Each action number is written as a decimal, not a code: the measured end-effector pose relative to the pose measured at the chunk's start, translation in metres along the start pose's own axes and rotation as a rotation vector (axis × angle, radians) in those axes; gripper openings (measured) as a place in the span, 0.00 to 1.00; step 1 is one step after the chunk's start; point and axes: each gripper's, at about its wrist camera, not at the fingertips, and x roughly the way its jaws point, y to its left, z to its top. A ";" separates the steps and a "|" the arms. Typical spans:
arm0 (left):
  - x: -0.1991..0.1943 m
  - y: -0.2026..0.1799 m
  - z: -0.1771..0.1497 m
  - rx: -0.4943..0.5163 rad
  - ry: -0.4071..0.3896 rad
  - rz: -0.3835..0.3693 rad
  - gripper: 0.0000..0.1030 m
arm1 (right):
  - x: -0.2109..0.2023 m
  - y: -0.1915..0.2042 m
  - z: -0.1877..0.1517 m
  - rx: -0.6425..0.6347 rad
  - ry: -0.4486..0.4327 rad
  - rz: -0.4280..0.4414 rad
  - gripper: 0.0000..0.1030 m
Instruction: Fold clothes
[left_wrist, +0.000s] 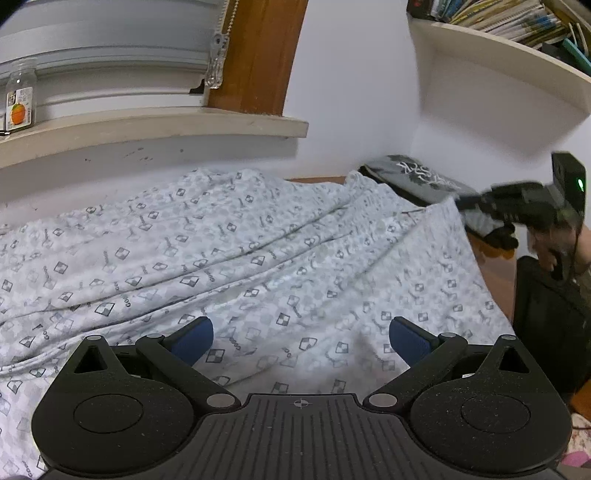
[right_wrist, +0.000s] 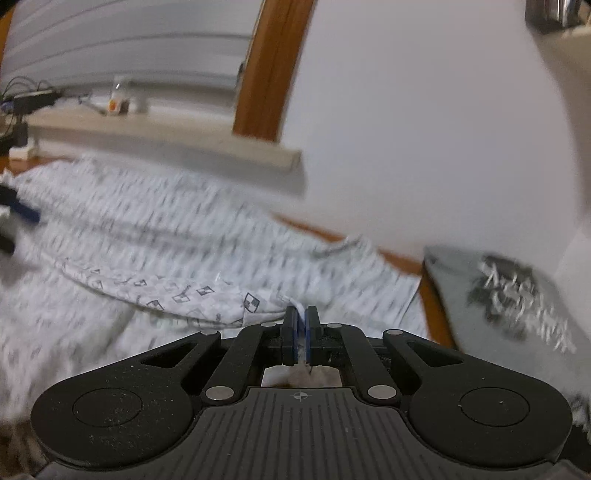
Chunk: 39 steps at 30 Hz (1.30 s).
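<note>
Pinched between the right gripper's (right_wrist: 301, 317) closed jaws is a hem of the patterned garment (right_wrist: 177, 295), trailing away leftward. Left gripper (left_wrist: 301, 338) gapes wide and empty, cloth spread beneath.

A glass jar (left_wrist: 20, 96) (orange on its label) stands on the window sill (left_wrist: 155, 127); books (left_wrist: 498, 18) fill a wall shelf (left_wrist: 491, 70).

a home room: a book-filled shelf (left_wrist: 509, 33), window blind (left_wrist: 103, 55) above a sill (left_wrist: 155, 125), wooden floor (left_wrist: 495, 258).
</note>
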 end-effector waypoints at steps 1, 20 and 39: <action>0.000 0.000 0.000 0.001 0.000 0.000 0.99 | 0.003 -0.002 0.005 0.011 -0.006 0.000 0.04; -0.001 -0.015 0.001 0.013 -0.019 0.088 0.98 | 0.003 -0.084 -0.046 0.480 0.096 -0.056 0.16; -0.012 -0.166 -0.038 0.410 0.048 0.004 0.44 | 0.018 -0.013 -0.030 0.234 0.054 0.046 0.58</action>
